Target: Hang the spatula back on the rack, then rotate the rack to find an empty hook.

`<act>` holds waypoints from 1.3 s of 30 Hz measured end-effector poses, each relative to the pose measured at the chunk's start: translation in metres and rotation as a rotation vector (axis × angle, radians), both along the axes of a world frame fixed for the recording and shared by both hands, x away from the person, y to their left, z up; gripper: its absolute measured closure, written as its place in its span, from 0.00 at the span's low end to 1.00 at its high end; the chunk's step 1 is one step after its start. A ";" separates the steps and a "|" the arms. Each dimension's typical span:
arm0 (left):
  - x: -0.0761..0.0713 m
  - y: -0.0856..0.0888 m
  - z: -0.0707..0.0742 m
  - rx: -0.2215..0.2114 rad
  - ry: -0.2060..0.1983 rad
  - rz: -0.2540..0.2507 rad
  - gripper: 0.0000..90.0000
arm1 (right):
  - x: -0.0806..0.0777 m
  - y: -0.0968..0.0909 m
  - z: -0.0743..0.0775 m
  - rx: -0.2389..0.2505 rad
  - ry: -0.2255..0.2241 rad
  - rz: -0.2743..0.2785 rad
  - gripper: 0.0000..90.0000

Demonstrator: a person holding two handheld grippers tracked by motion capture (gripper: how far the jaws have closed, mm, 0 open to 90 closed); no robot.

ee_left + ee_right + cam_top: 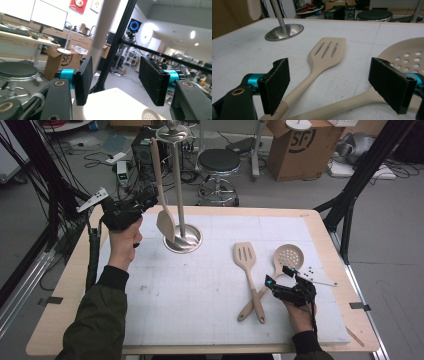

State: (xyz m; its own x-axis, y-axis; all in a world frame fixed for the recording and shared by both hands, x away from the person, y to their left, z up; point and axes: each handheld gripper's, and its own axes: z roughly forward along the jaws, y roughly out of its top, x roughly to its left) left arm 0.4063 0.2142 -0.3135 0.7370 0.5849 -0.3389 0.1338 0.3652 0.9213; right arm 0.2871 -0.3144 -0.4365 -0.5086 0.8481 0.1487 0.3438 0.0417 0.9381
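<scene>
Right gripper point(280, 279) sits released, jaws wide, low over the crossed handles — we see the slotted spatula point(322, 58) dead ahead, long axis running away toward the utensil stand point(179, 195); skimmer point(286, 256) just right. Left gripper point(142, 200), also unclenched, holds nothing beside the hung spoon point(164, 205) — farther off.

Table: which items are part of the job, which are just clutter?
Likely job:
stand
hanging spoon
slotted spatula
skimmer
left gripper
right gripper

Lying about:
stool
cardboard box
power strip
</scene>
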 end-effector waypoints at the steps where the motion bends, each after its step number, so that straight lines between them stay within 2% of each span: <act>1: -0.003 0.001 0.002 0.009 -0.004 0.009 0.50 | 0.000 0.000 0.000 -0.002 -0.005 0.003 0.19; 4: -0.011 -0.002 0.008 0.017 -0.017 0.024 0.47 | 0.000 -0.001 0.001 0.021 -0.005 -0.002 0.19; 9: -0.019 -0.014 0.015 0.013 -0.033 0.015 0.42 | 0.002 -0.001 0.001 0.049 -0.008 -0.009 0.19; 13: -0.019 -0.022 0.016 0.002 -0.048 0.019 0.42 | 0.002 0.001 0.000 0.038 0.000 -0.007 0.19; 17: -0.016 -0.029 0.015 0.011 -0.046 0.024 0.42 | 0.002 0.000 0.000 0.037 -0.002 -0.012 0.19; 22: -0.013 -0.037 0.020 -0.001 -0.039 0.013 0.42 | 0.001 0.000 0.001 0.036 -0.003 -0.011 0.19; 29: -0.013 -0.059 0.046 -0.014 -0.109 0.016 0.42 | 0.002 -0.001 0.000 0.040 -0.005 -0.011 0.19; 30: -0.013 -0.063 0.049 -0.013 -0.121 0.017 0.46 | 0.002 -0.001 0.000 0.043 -0.005 -0.010 0.19; 31: -0.013 -0.067 0.052 -0.013 -0.137 0.021 0.54 | 0.002 -0.001 0.000 0.043 -0.004 -0.010 0.19; 32: -0.012 -0.071 0.054 -0.007 -0.137 0.025 0.58 | 0.002 -0.002 0.000 0.042 -0.007 -0.008 0.19; 34: -0.009 -0.078 0.057 -0.009 -0.129 0.025 0.57 | 0.002 -0.002 0.001 0.049 -0.004 -0.009 0.19; 36: -0.007 -0.084 0.059 0.004 -0.131 0.053 0.59 | 0.002 -0.003 0.000 0.051 -0.007 -0.012 0.19; 39: -0.004 -0.090 0.062 -0.004 -0.134 0.080 0.67 | 0.002 -0.004 0.000 0.052 -0.006 -0.009 0.19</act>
